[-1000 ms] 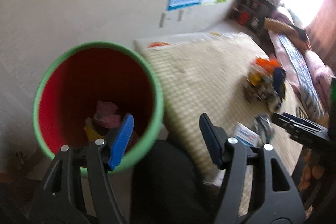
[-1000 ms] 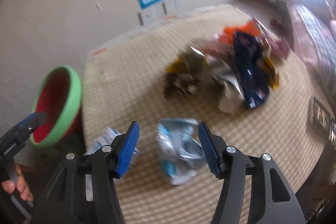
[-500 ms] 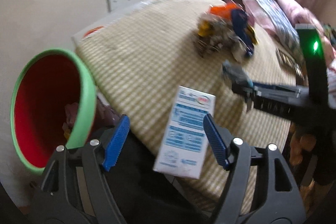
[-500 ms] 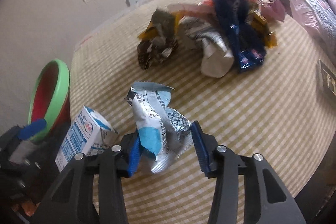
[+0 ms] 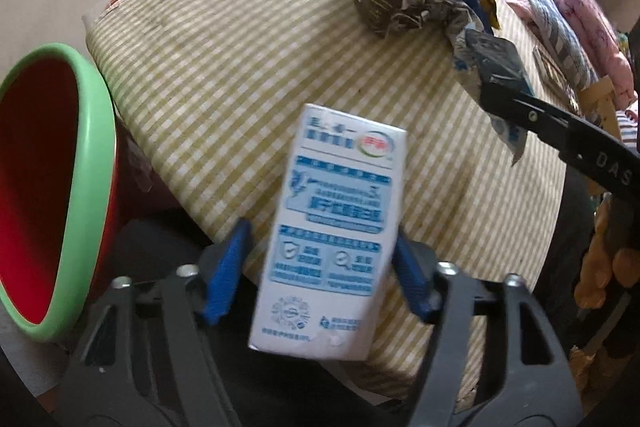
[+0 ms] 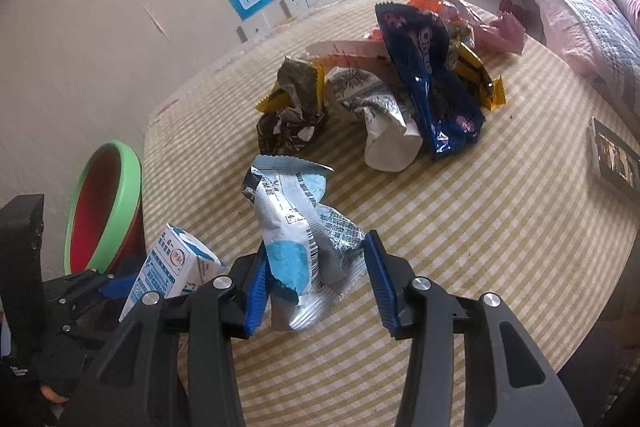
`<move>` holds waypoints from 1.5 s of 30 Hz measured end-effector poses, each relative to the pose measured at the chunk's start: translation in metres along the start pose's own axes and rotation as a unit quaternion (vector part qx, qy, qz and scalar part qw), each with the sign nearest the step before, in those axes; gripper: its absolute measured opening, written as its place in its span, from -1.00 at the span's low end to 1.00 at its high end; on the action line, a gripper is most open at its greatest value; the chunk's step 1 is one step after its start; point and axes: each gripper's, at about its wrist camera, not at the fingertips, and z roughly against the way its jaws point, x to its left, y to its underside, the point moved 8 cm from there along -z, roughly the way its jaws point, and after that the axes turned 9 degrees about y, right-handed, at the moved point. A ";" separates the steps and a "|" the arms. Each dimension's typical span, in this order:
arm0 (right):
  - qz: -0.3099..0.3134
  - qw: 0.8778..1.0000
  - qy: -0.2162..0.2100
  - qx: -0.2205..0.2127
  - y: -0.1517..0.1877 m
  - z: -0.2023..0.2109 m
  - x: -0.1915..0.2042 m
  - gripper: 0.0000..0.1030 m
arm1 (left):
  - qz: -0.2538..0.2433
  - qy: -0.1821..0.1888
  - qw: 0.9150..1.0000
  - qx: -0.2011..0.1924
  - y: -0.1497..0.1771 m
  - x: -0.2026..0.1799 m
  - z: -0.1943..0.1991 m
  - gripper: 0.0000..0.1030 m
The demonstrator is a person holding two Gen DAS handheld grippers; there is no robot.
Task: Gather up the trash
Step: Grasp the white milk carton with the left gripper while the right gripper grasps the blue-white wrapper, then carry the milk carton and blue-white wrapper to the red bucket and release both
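Since a second ago, my left tongs (image 5: pixel 320 275) have swung away from the red bin with the green rim (image 5: pixel 56 187) and come down over the white and blue milk carton (image 5: pixel 336 235) at the near edge of the bench (image 5: pixel 248 59). Their jaws have just been closing with the carton between them: the right pad looks to touch its side, while a gap shows at the left pad, so they do not grip it. My right tongs (image 6: pixel 316 279) have narrowed around the crumpled blue and silver wrapper (image 6: pixel 296 227); the left pad presses it, and at the right pad I cannot tell whether only its edge meets the pad. The bin stands beside the bench on the left. Farther back on the checked cloth lies the heap of wrappers (image 6: pixel 400 83), well apart from both tongs.
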 end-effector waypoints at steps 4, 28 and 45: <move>-0.002 1.000 -0.002 -0.005 0.000 0.003 0.000 -0.16 | 0.003 -0.013 1.000 -0.020 0.000 0.001 0.008 0.04; 0.014 1.000 -0.009 -0.015 -0.004 0.010 0.018 -0.16 | 0.042 -0.050 0.977 -0.202 -0.030 0.006 0.081 0.04; 0.038 0.999 -0.011 -0.015 -0.002 0.012 0.036 -0.16 | 0.057 -0.046 0.973 -0.218 -0.027 0.014 0.086 0.04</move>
